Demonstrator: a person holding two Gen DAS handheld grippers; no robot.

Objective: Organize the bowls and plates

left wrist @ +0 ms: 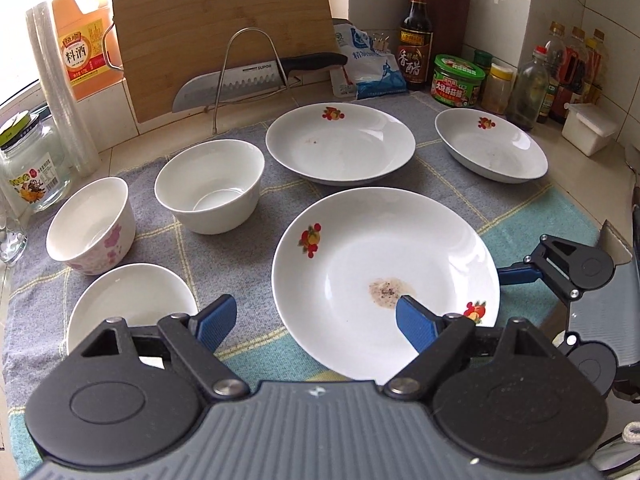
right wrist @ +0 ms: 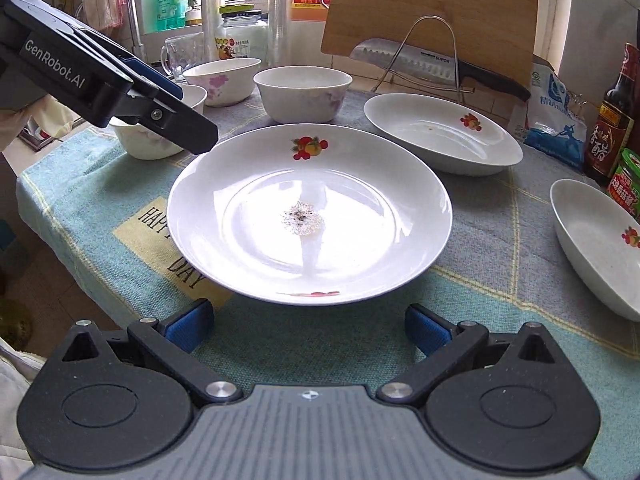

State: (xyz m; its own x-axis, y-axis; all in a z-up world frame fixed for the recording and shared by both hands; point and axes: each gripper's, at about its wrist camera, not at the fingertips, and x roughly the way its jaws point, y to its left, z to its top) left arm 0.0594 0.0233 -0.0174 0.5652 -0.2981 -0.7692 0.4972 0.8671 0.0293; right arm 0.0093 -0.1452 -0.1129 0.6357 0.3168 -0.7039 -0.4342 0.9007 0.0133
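Note:
A large white plate (left wrist: 384,272) (right wrist: 308,216) with fruit prints and a small stain lies on the checked cloth (left wrist: 240,236). Two more fruit-print plates sit behind it, one at the centre (left wrist: 340,142) (right wrist: 440,134) and one at the right (left wrist: 490,146) (right wrist: 596,248). A plain white bowl (left wrist: 210,186) (right wrist: 302,92), a pink-flowered bowl (left wrist: 92,226) (right wrist: 220,80) and a low white bowl (left wrist: 128,304) (right wrist: 146,140) stand at the left. My left gripper (left wrist: 316,320) is open, its right finger over the large plate's near rim. My right gripper (right wrist: 308,330) is open just before that plate's edge, and also shows in the left wrist view (left wrist: 560,268).
A wooden cutting board (left wrist: 224,28) leans at the back with a knife (left wrist: 256,80) on a wire rack. Sauce bottles and jars (left wrist: 456,80) crowd the back right corner. A glass jar (left wrist: 28,160) and oil jug (left wrist: 84,36) stand at the left. The counter edge is close to my grippers.

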